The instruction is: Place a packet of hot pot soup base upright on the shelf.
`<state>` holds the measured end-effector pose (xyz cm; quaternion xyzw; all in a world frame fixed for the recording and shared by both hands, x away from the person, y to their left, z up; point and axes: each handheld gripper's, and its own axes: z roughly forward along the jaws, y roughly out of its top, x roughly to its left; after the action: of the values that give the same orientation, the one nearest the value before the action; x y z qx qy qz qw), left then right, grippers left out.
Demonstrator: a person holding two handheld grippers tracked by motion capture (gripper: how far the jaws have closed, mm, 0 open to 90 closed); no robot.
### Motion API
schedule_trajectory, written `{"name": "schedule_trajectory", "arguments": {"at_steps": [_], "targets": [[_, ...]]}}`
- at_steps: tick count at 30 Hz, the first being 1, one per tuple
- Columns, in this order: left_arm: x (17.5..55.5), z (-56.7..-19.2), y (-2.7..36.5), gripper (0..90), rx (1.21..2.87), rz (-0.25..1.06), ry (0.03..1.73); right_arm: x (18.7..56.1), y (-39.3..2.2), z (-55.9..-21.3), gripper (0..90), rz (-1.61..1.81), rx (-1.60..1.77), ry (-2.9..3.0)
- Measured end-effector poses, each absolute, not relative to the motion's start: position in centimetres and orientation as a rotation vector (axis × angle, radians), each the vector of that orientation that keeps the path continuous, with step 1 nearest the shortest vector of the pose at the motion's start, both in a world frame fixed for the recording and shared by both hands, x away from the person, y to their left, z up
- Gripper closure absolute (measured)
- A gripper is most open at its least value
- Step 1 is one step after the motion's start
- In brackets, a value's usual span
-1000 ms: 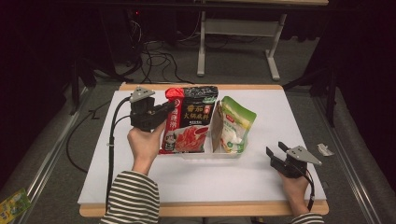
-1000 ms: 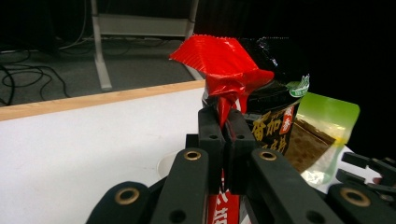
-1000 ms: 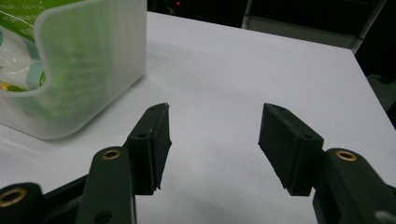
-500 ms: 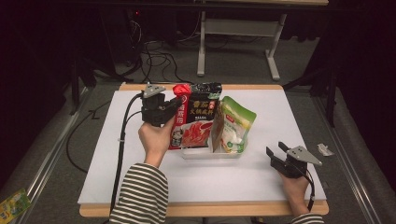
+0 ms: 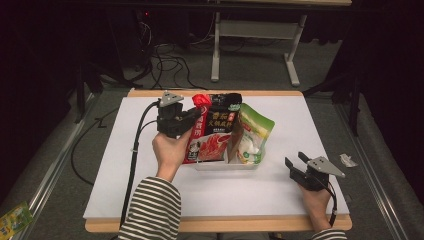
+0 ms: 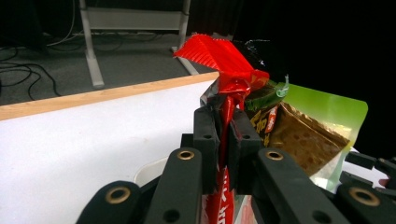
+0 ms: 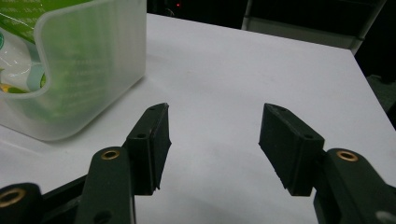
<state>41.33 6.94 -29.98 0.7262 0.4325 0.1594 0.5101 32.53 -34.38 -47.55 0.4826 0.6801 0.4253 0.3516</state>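
Pinching the red pouch (image 6: 227, 77) at the bin's (image 5: 225, 165) nine o'clock, left gripper (image 6: 223, 140) jaws just easing; right gripper (image 7: 213, 140) gapes empty at four o'clock.

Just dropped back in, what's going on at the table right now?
The left tool pinches the crinkled top of a red foil packet standing in the translucent plastic bin, beside a black packet and a green pouch; its jaws have just been opening, the packet between them. The right tool rests open on the white table, holding nothing.
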Motion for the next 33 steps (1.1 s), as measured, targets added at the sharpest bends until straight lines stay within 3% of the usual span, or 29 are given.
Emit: {"name": "schedule_trajectory", "arguments": {"at_steps": [33], "targets": [[40.6,-33.0,7.1,75.8,1.842,0.295,1.000,32.6,-34.3,-47.6,42.3,1.098,1.255,1.765]]}}
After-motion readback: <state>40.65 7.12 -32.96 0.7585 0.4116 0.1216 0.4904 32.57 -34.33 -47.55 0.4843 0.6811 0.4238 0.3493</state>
